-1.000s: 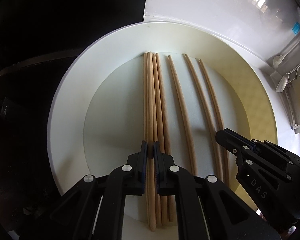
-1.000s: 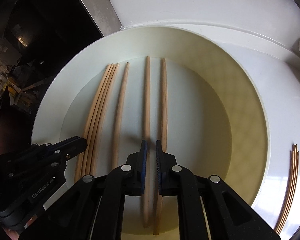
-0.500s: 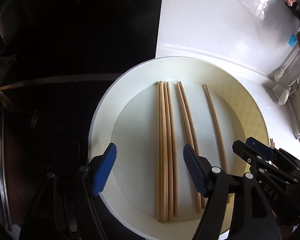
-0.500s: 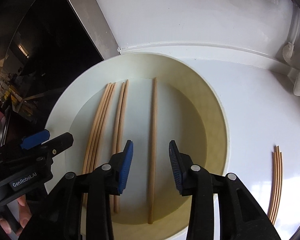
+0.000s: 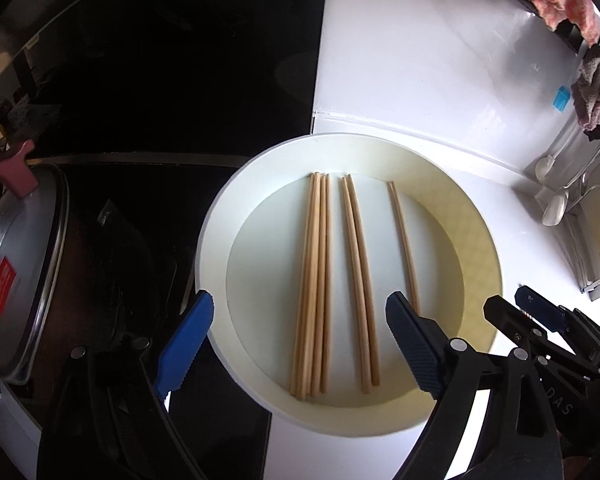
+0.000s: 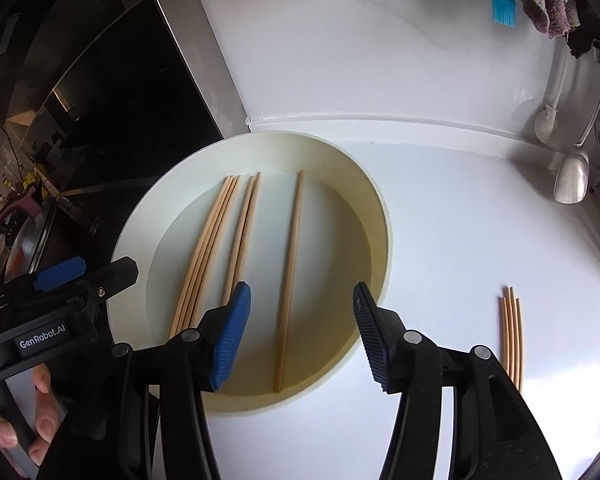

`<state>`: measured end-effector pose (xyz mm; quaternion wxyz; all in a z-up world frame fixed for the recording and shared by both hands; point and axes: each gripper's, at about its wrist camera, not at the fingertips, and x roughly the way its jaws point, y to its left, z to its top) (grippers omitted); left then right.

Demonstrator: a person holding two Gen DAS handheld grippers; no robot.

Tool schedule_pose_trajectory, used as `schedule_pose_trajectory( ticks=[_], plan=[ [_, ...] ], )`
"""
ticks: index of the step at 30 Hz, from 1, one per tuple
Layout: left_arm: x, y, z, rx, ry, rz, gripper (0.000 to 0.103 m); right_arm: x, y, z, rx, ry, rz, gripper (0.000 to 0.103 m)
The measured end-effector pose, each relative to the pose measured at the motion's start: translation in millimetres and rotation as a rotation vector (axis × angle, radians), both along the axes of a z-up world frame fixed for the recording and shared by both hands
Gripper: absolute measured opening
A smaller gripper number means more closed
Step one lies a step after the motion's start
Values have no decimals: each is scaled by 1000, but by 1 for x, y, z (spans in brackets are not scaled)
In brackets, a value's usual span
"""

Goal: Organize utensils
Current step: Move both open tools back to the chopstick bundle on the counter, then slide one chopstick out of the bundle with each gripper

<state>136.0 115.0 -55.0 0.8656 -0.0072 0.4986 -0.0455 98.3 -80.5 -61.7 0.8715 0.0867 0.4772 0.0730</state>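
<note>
Both grippers were hanging over the plate with nothing in them. The left gripper had its jaws spread wide, straddling the near ends of a bunch of four chopsticks and a pair lying just right of it. A single chopstick sat apart, further right. All of them lay flat in the plate, roughly parallel.

The right gripper was wide open too, its blue pads either side of that single stick's near end, not touching it. Off to the right, on the white counter, four more chopsticks lay bunched together, well apart from the plate. A pot lid sat at the far left.
</note>
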Motion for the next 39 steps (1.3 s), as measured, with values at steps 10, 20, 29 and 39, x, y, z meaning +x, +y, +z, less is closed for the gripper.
schedule_pose_trajectory(
  ticks=[10,20,29,39],
  plan=[
    [-55,-55,16,1,-19,2,90,-51,-60,10,-6,4,-2,59],
    [-110,-127,13,-24,-13,4,91,-113,-164,1,-27,-12,-43,63],
    [-139,-171,4,16,19,-28,91,-143,-227,-40,-14,43,-106,63],
    [-121,-200,-19,-5,3,-182,93,-150,-232,-60,-46,44,-226,63]
  ],
)
